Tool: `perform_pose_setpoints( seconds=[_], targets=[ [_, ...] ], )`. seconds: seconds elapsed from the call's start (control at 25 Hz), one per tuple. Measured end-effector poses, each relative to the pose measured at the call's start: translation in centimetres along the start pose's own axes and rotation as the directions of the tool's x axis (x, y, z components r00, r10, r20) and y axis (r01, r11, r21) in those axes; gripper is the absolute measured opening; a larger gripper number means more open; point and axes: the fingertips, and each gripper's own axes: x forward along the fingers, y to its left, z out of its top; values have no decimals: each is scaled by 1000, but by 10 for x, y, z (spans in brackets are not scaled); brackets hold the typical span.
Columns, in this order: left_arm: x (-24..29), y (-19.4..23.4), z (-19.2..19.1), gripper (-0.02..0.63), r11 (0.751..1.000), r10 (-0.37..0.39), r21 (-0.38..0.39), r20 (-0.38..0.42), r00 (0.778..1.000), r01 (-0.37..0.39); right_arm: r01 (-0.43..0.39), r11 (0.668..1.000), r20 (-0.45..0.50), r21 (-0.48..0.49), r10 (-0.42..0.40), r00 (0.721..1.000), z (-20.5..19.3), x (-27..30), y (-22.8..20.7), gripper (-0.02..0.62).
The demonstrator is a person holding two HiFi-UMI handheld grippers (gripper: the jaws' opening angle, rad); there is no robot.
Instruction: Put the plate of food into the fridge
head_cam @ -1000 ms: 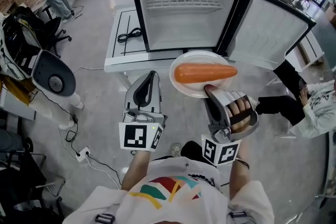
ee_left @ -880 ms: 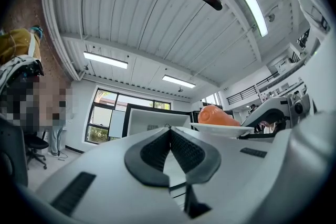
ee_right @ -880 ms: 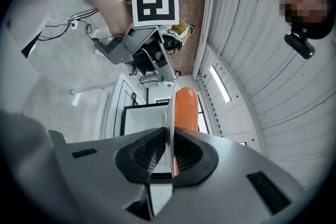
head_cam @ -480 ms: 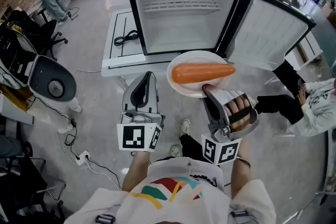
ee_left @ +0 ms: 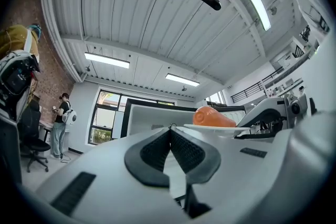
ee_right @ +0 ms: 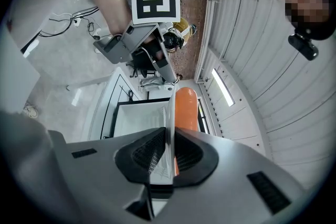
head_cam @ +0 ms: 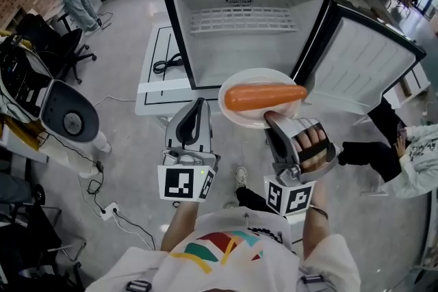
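Head view: right hand-held gripper [head_cam: 268,117] clamps the near rim of the plate [head_cam: 236,115] bearing a carrot [head_cam: 265,97], just before the open fridge [head_cam: 246,44]. Left gripper view: left hand-held gripper [ee_left: 169,132] closed, empty. Right gripper view: pads [ee_right: 145,155] pinch the plate's edge, fridge interior beyond.

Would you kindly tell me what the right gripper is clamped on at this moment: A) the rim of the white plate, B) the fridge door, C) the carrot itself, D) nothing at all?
A: the right gripper view shows the right gripper pinching the thin edge of the white plate, with the carrot lying on it.
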Motion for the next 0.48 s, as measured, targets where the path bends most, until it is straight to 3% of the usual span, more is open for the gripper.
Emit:
perform_pose_setpoints(
  seconds=[0.48],
  targets=[
    [88, 20, -19, 8, 998, 57, 15, -5, 998, -57, -15, 1000, 52, 9, 15, 999, -54, 79, -11, 38]
  ],
)
